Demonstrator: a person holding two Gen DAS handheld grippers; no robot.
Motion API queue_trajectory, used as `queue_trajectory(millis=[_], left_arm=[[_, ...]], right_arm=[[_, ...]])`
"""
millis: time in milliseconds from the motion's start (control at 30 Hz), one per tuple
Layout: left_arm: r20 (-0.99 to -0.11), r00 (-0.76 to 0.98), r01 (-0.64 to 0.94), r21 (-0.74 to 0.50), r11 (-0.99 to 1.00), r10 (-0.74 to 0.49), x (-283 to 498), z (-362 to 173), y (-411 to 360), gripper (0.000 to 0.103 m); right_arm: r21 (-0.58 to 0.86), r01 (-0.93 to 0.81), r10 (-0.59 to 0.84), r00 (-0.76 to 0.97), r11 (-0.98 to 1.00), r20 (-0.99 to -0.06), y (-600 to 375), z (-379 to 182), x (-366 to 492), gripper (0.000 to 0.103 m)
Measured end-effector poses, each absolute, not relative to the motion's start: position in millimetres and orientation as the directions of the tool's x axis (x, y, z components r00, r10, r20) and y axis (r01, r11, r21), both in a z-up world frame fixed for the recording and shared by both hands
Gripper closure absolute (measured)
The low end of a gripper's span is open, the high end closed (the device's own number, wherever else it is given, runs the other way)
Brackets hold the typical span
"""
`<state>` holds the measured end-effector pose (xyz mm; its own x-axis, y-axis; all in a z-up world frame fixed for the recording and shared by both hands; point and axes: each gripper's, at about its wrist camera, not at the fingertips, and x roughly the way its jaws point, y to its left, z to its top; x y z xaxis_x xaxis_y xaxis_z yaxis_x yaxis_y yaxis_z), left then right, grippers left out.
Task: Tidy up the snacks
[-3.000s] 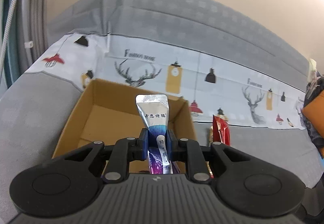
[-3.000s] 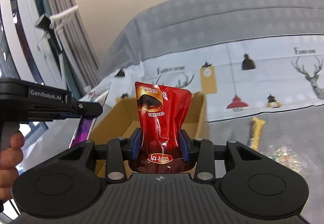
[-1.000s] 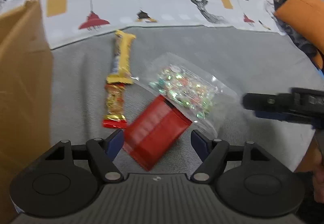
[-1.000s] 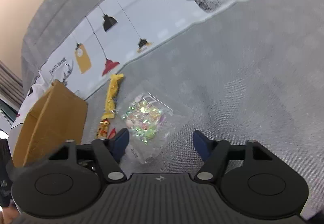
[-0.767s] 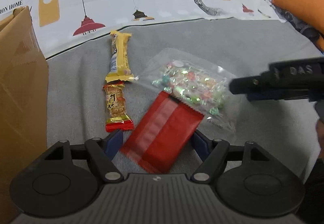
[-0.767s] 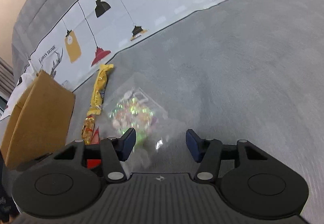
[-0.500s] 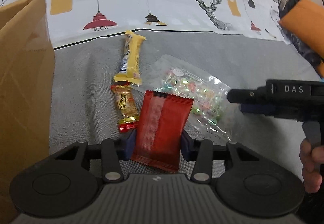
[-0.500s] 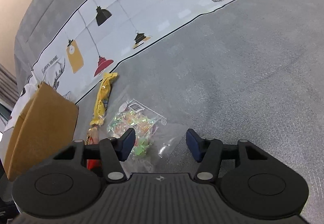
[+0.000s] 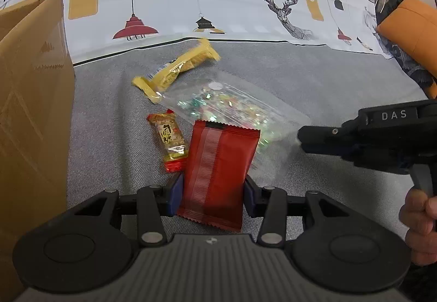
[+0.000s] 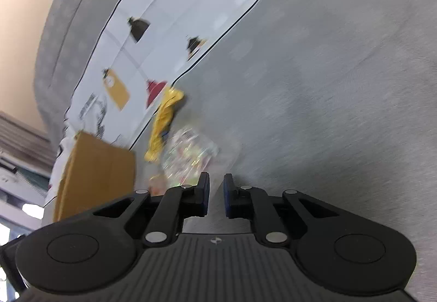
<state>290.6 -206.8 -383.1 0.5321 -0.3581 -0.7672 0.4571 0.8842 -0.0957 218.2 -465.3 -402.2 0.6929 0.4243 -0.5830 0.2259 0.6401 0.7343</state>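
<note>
My left gripper [image 9: 212,192] is shut on a flat red snack packet [image 9: 218,165], which stands up between its blue pads over the grey sofa seat. Behind it lies a clear bag of coloured candies [image 9: 232,105], a yellow bar [image 9: 177,70] and a small red-gold snack [image 9: 170,138]. My right gripper [image 9: 300,139] comes in from the right, its jaws closing on the near corner of the candy bag [image 10: 191,154]. In the blurred right wrist view the right gripper [image 10: 216,187] shows only a narrow slit between its pads, with thin clear film in it.
An open cardboard box [image 9: 30,110] stands at the left, close to the snacks, and is also seen as the box [image 10: 95,173]. The printed backrest cover [image 9: 218,1] runs behind. An orange cushion [image 9: 409,29] sits far right. A hand [image 9: 420,220] holds the right gripper's handle.
The left gripper closed on the red packet and raised it upright. The right gripper's jaws narrowed onto the candy bag's corner; the bag shifted and the yellow bar swung askew.
</note>
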Motion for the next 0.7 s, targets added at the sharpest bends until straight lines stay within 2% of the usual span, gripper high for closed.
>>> queue_trajectory(millis=[200,333,400,533,567,667,700], left_arm=[[-0.765,0.531,0.457,-0.103,0.884,-0.364,290.3,-383.3,-205.7,0.053],[-0.765,0.527,0.452,-0.116,0.884,-0.370,291.3,-382.9,-204.1,0.053],[-0.766,0.527,0.453,-0.114,0.884,-0.368,290.8,-382.8,-204.6,0.053],[-0.766,0.526,0.455,-0.112,0.884,-0.368,290.4,-382.8,-204.7,0.053],[-0.766,0.527,0.457,-0.110,0.883,-0.368,290.1,-382.8,-204.8,0.053],[-0.766,0.526,0.456,-0.111,0.883,-0.369,289.8,-383.0,-204.6,0.053],[-0.766,0.527,0.457,-0.111,0.883,-0.369,289.7,-383.0,-204.5,0.053]], right_arm=[[0.752,0.184,0.450,0.703,0.633,-0.551,-459.0,-398.0,221.4,0.103],[0.760,0.160,0.457,0.715,0.630,-0.529,-457.5,-393.8,223.2,0.103],[0.772,0.175,0.470,0.704,0.611,-0.532,-458.2,-397.9,225.8,0.098],[0.796,0.193,0.490,0.697,0.574,-0.523,-454.6,-406.9,230.3,0.096],[0.794,0.197,0.491,0.692,0.576,-0.528,-452.7,-408.8,232.1,0.093],[0.810,0.207,0.511,0.683,0.549,-0.521,-448.8,-419.2,237.6,0.068],[0.830,0.199,0.523,0.694,0.522,-0.495,-449.2,-422.4,238.1,0.065]])
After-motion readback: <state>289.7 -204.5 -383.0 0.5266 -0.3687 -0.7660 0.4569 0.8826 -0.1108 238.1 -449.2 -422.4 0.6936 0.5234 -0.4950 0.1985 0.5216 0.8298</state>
